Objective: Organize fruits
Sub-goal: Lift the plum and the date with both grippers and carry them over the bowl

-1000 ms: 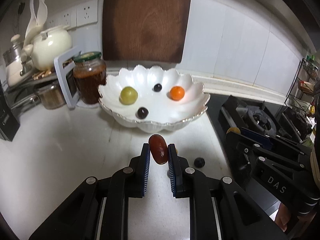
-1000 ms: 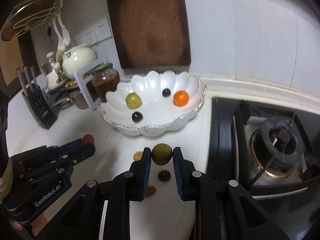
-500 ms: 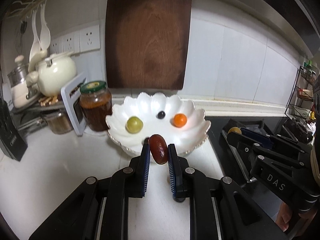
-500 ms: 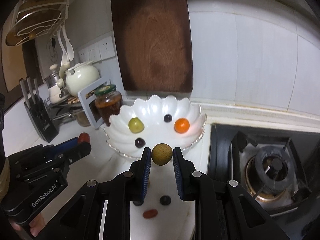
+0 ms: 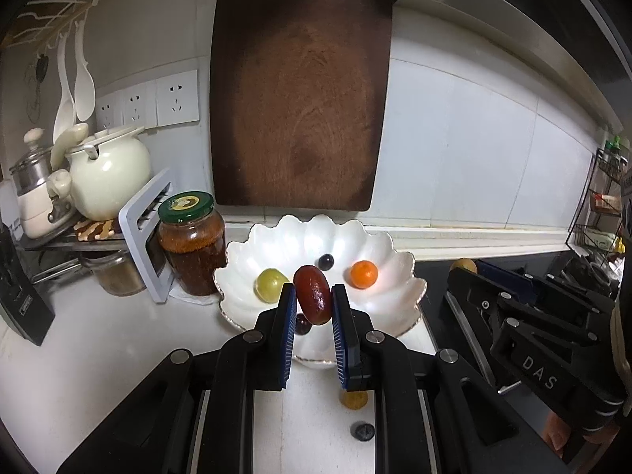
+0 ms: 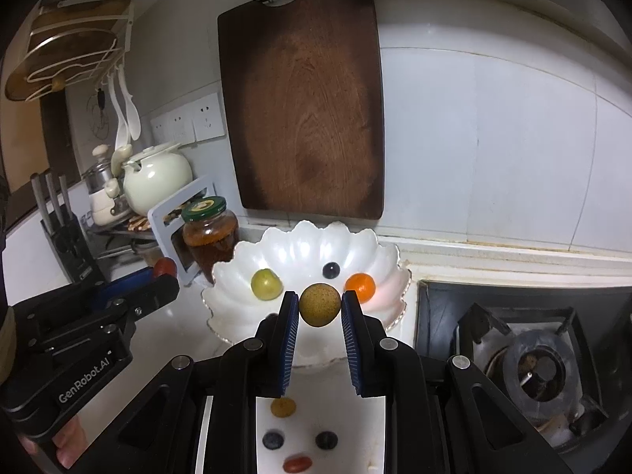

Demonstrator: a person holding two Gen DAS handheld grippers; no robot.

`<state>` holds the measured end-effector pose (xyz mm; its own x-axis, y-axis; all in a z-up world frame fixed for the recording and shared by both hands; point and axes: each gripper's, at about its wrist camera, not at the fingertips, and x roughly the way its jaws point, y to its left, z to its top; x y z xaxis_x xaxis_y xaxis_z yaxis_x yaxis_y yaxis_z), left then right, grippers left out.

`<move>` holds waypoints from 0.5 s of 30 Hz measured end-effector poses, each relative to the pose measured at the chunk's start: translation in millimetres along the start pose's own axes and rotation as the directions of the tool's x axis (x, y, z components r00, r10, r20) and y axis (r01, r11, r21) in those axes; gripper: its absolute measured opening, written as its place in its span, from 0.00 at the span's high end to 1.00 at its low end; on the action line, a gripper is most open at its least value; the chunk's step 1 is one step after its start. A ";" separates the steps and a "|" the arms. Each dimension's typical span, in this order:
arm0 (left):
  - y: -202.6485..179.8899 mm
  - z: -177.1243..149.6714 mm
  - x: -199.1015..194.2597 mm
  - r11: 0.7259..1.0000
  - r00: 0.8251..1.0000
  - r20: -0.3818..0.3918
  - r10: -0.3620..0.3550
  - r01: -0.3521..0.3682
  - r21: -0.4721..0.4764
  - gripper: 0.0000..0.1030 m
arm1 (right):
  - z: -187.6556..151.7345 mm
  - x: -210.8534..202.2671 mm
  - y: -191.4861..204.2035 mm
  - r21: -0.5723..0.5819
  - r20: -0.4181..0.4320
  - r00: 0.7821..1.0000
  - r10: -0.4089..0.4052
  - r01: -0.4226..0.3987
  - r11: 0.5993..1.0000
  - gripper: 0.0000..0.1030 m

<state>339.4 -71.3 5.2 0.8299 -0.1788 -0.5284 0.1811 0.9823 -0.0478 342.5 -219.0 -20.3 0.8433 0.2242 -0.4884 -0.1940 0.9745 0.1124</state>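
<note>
Left tongs [image 5: 314, 302] clenched on glossy dark-red oval fruit [image 5: 313, 294], right tongs [image 6: 319, 305] on rough tan round fruit [image 6: 320, 304], both just short of white scalloped ceramic bowl [image 6: 379, 252]; light, probably soft-skinned, pinch mid-body gently.

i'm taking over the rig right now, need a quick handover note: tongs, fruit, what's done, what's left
Left tongs: shut on a dark red oblong fruit, raised in front of the white scalloped bowl.
Right tongs: shut on a round brownish-yellow fruit, also raised near the bowl.
Done: the bowl holds a green fruit, an orange fruit and two dark berries.
Left: drop both held fruits in, then collect the small yellow fruit, two dark berries and small red fruit from the white counter.
</note>
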 end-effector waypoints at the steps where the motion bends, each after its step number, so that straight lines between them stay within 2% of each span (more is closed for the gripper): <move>1: 0.7 2.9 1.8 1.000 1.000 0.002 0.000 0.000 0.000 0.82 | 2.0 2.0 -0.3 0.001 -0.003 1.000 0.000 0.000 1.000 0.77; 8: 2.6 18.1 15.6 1.000 1.000 0.008 0.019 -0.019 0.024 0.82 | 15.5 19.5 -0.4 -0.014 -0.022 1.000 -0.007 0.007 1.000 0.77; 15: 4.9 28.8 41.6 1.000 0.999 -0.042 0.002 -0.001 0.029 0.82 | 25.3 45.8 -5.9 -0.021 -0.081 0.997 -0.013 0.011 1.000 0.77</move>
<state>390.0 -75.5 7.4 0.8074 -0.1745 -0.5635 0.1959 0.9804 -0.0229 394.9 -214.4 -21.5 0.8025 0.2109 -0.5582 -0.1952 0.9768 0.0883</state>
